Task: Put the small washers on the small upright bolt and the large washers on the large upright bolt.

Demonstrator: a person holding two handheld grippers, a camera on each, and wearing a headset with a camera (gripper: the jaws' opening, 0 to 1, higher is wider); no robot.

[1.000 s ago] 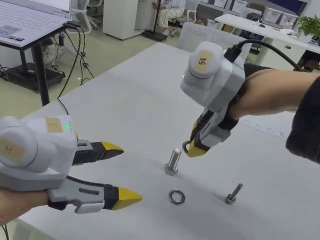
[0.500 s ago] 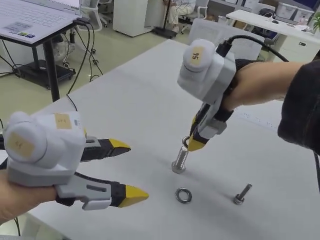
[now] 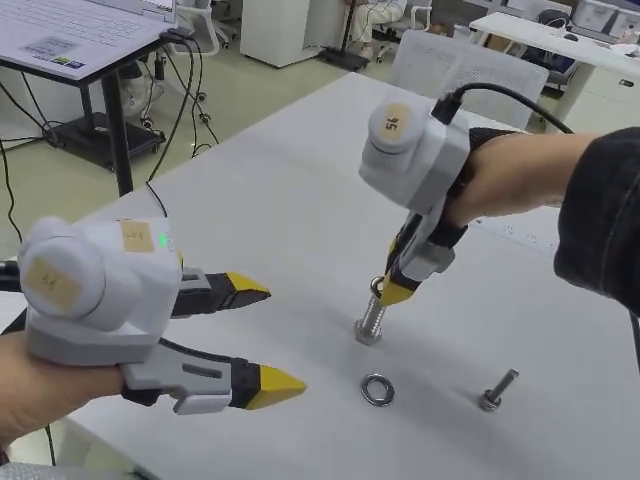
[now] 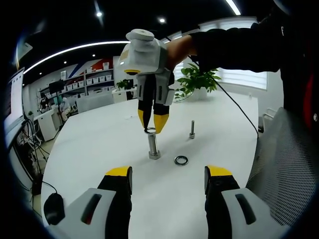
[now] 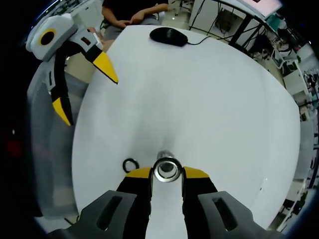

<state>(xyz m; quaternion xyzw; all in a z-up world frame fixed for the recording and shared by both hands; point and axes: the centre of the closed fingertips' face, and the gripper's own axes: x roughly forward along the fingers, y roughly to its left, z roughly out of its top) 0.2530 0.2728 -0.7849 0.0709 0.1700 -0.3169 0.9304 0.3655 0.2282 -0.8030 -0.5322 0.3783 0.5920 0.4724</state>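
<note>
The large bolt [image 3: 370,322] stands upright on the white table [image 3: 280,200]; it also shows in the left gripper view [image 4: 153,147]. My right gripper [image 3: 392,292] is shut on a large washer [image 5: 157,172] and holds it right at the bolt's top, as the left gripper view confirms [image 4: 152,124]. A second washer [image 3: 378,389] lies flat just in front of the bolt. The small bolt [image 3: 497,390] stands tilted further right. My left gripper [image 3: 262,335] hovers open and empty to the left of the bolt.
A laptop [image 3: 70,30] sits on a side stand beyond the table's left edge, with cables [image 3: 185,90] hanging. A mouse [image 5: 168,36] lies near the table's near edge. A mesh chair [image 3: 460,62] stands at the far end.
My right gripper has carried the washer left and down, from beside the large bolt to directly over its top. The left gripper stays open in much the same place.
</note>
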